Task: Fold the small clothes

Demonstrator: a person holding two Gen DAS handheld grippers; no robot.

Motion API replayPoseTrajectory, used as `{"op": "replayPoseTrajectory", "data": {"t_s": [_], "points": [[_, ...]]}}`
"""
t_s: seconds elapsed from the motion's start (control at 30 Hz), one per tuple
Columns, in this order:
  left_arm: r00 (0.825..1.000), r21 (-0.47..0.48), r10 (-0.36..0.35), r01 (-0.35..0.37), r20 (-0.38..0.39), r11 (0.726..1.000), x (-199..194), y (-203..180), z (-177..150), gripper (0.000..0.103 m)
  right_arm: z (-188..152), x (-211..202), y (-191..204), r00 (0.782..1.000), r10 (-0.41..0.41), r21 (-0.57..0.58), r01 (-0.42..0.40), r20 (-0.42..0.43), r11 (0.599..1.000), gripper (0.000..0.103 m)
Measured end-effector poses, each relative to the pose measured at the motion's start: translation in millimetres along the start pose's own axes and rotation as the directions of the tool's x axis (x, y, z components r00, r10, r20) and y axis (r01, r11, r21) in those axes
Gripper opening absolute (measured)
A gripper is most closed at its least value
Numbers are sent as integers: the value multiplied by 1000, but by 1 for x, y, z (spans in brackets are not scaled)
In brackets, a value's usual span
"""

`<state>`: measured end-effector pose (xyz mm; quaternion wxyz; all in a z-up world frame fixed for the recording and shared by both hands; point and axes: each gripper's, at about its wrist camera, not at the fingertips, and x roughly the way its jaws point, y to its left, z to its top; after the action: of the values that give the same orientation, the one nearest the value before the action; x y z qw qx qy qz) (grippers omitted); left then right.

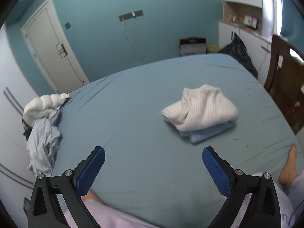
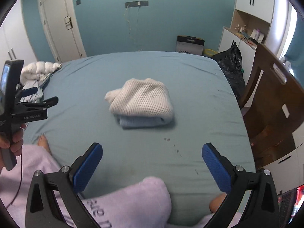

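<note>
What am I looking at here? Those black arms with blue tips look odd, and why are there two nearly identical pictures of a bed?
No robot here: a person sitting on the bed holds a hand tool in each hand, each ending in a two-fingered claw with blue pads. A small camera on each tool looks forward along the fingers, hence two similar pictures. One shows the left claw, the other the right claw; the right view also catches the left tool from the side. Both claws are open and hold nothing. In the middle of the bed lies a cream ribbed garment folded on top of a pale blue one. At the far left edge is a heap of unfolded clothes.
</note>
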<state>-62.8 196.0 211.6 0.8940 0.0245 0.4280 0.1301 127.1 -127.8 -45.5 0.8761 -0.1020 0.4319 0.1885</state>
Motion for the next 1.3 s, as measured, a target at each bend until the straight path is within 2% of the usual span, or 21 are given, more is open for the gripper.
{"op": "replayPoseTrajectory", "data": {"t_s": [0.13,0.2,0.3,0.4,0.43,0.5,0.67,0.87,1.07,1.3], "points": [[991,8,22,-23,133,1000,-23,-6,-26,103,-18,-5,9,993,-89,14,89,75,996,102],[981,45,10,-19,194,999,-30,-11,-40,103,-28,5,14,991,-76,12,75,109,997,102],[989,104,-11,-5,146,995,-23,-20,-44,103,-35,25,21,986,-134,-60,140,99,988,102],[990,111,-56,42,131,993,-13,-23,-45,103,-34,39,23,978,-173,-104,185,115,977,102],[990,115,-53,38,128,993,-10,-24,-45,103,-32,38,24,978,-174,-105,186,116,977,102],[994,129,-20,5,111,992,2,-27,-41,103,-26,45,19,982,-158,-79,166,100,983,102],[995,98,-24,15,95,995,18,-18,-33,103,-21,51,17,994,-108,-29,108,20,994,102],[995,61,-43,37,87,997,30,-6,-29,103,-18,52,24,991,-128,-53,130,35,990,102],[998,58,-30,27,53,998,43,-5,-30,103,-15,53,17,994,-106,-7,106,17,994,102],[997,51,-75,74,6,996,46,-7,-31,103,-19,50,15,995,-96,-8,96,-4,995,102]]}}
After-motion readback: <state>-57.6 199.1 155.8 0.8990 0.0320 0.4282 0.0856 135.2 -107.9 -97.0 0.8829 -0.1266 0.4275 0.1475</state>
